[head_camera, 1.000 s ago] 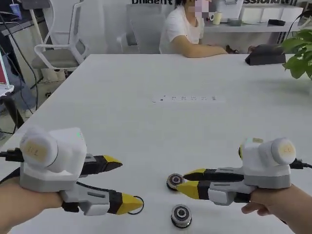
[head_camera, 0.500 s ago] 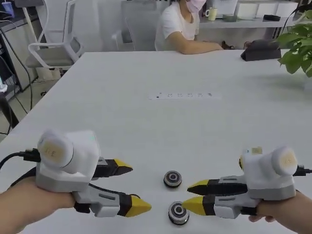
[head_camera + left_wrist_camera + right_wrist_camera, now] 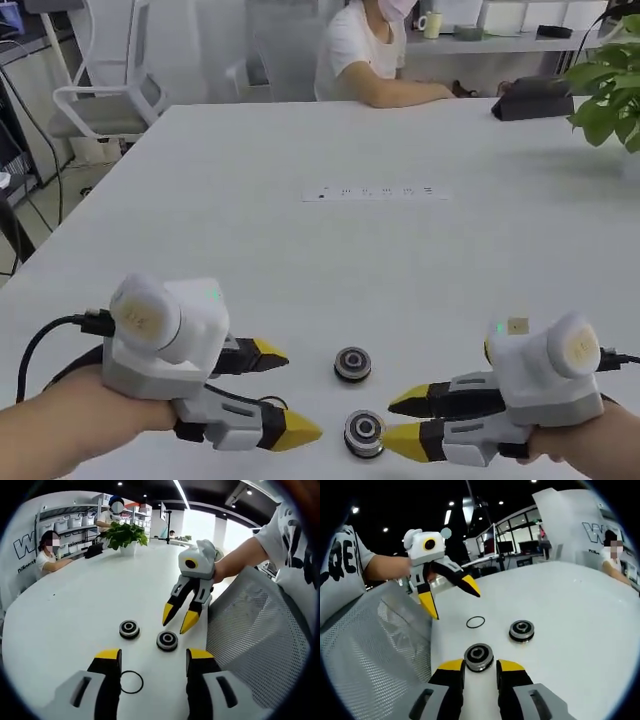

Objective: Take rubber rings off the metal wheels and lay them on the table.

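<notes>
Head view shows me two metal wheels on the table (image 3: 300, 250): the near wheel (image 3: 364, 432) just off my right gripper's (image 3: 390, 418) parted tips, the far wheel (image 3: 352, 363) beyond. My left gripper (image 3: 297, 393) hangs released, one rubber ring (image 3: 131, 681) lying flat before it.

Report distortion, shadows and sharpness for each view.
Head view: sharp, soft even light, faint shadow under the far wheel. Left gripper view: fisheye curves the table; windows blow out bright. Right gripper view: same curving, dark ceiling, nearest wheel crisp.

plant (image 3: 604, 88) cut off by edge
</notes>
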A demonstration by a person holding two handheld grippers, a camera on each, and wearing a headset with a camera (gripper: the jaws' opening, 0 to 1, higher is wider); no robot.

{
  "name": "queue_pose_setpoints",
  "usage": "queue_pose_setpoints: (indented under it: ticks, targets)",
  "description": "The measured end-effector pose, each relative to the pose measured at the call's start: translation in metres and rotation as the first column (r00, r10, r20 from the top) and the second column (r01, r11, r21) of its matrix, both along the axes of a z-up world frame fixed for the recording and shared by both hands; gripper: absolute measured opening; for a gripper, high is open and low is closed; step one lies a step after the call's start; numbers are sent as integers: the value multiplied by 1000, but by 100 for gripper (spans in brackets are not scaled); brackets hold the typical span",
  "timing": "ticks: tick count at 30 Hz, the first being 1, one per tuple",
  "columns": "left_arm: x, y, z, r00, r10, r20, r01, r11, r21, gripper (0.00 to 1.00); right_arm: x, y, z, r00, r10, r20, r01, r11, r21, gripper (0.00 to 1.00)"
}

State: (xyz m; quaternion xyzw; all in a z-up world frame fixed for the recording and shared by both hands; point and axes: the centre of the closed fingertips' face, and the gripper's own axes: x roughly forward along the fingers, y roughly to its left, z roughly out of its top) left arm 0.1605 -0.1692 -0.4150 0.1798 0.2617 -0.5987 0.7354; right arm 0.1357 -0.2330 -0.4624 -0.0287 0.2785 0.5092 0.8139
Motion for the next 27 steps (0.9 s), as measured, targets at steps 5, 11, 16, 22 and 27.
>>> queue_pose_setpoints:
  ticks: [5,11,16,22,27]
  targets:
    - [-3,-6,-7,1000,-18,-11,18,1000,15,46,-1,-1,-6,1000,9,1,-9,1000,-17,21]
    - [-8,-13,-13,999,-43,-24,44,999,23,42,-2,0,-11,1000,19,0,-19,999,-29,19]
    - [-13,-22,-18,997,-67,-32,68,997,31,39,-3,1,-14,1000,27,-3,-27,999,-37,18]
    - [-18,-30,-26,995,-94,-41,96,994,43,34,-3,3,-16,999,36,6,-36,999,-41,16]
    - [-21,-39,-31,993,-107,-53,109,993,44,32,-2,2,-17,999,32,9,-31,999,-43,14]
